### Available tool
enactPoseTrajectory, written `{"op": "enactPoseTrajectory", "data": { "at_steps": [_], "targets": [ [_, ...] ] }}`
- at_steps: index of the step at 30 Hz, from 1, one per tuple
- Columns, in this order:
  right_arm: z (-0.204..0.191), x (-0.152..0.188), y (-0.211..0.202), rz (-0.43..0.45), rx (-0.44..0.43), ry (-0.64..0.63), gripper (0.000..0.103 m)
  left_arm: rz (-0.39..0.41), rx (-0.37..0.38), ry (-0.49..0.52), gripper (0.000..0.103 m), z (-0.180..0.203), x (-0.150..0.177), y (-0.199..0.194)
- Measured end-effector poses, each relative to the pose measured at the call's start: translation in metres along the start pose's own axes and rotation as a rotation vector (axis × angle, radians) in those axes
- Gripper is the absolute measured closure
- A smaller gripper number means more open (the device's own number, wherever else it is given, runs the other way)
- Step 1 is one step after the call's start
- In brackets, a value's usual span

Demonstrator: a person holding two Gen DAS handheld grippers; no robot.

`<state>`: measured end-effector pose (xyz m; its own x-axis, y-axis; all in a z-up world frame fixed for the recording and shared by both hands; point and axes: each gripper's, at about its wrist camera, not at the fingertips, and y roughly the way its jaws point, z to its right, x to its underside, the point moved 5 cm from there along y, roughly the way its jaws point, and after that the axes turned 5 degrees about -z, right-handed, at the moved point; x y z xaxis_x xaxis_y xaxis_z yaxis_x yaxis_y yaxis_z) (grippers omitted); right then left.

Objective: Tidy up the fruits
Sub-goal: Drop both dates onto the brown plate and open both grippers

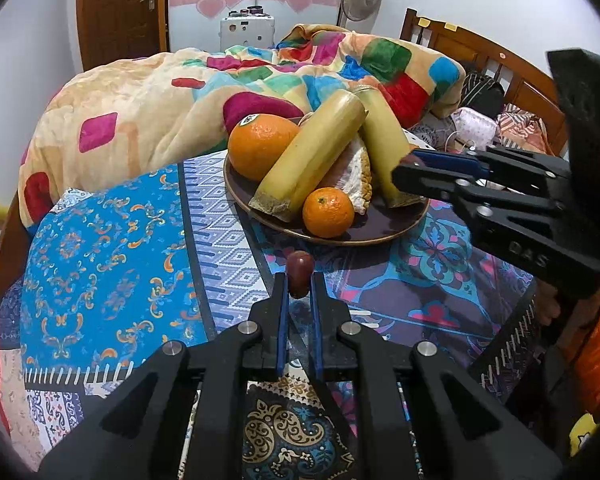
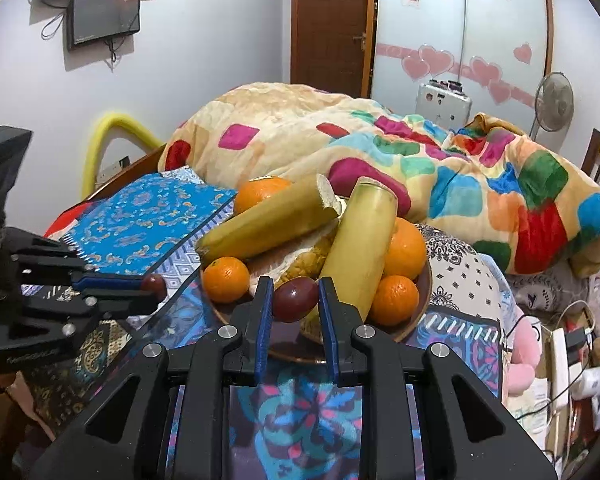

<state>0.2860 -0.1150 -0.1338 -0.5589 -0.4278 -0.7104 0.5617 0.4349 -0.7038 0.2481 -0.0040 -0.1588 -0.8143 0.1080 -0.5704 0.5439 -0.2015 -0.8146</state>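
A brown plate [image 1: 384,229] on the patterned tablecloth holds two yellow-green cut stalks [image 1: 312,156], a large orange [image 1: 260,145], a small orange [image 1: 327,212] and a peeled fruit piece. My left gripper [image 1: 299,284] is shut on a dark red plum-like fruit [image 1: 300,274], in front of the plate. In the right wrist view my right gripper [image 2: 294,294] is shut on a second dark red fruit [image 2: 295,298] at the plate's [image 2: 292,352] near rim. The left gripper [image 2: 152,290] shows there at left with its fruit [image 2: 154,284].
A colourful blanket [image 1: 148,96] is heaped behind the plate. A wooden headboard [image 1: 480,52] and clutter lie to the right. In the right wrist view, cables and a power strip [image 2: 560,364] lie at the far right.
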Motion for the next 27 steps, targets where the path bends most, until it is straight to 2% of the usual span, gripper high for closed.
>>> {"op": "enactPoseTrajectory", "data": {
  "at_steps": [2, 4, 5, 14, 19, 27],
  "targets": [
    [0.003, -0.002, 0.003, -0.011, 0.003, 0.007, 0.079, 0.005, 0.005, -0.001, 0.093, 0.001, -0.001, 0.000],
    [0.006, -0.004, 0.003, -0.005, 0.004, 0.021, 0.067, 0.008, 0.015, -0.003, 0.093, 0.003, -0.003, 0.000],
    [0.008, -0.004, 0.001, 0.003, 0.008, 0.029, 0.066, 0.010, 0.017, -0.002, 0.093, 0.005, -0.004, -0.001],
    [0.021, 0.002, -0.019, 0.034, 0.022, 0.053, 0.066, 0.035, 0.021, 0.020, 0.093, 0.022, -0.024, -0.001],
    [0.033, 0.007, -0.028, 0.060, 0.035, 0.074, 0.066, 0.052, -0.025, 0.045, 0.093, 0.033, -0.040, 0.006],
    [0.046, 0.012, -0.026, 0.076, 0.007, 0.111, 0.066, 0.056, -0.040, 0.042, 0.093, 0.042, -0.062, 0.021]
  ]
}}
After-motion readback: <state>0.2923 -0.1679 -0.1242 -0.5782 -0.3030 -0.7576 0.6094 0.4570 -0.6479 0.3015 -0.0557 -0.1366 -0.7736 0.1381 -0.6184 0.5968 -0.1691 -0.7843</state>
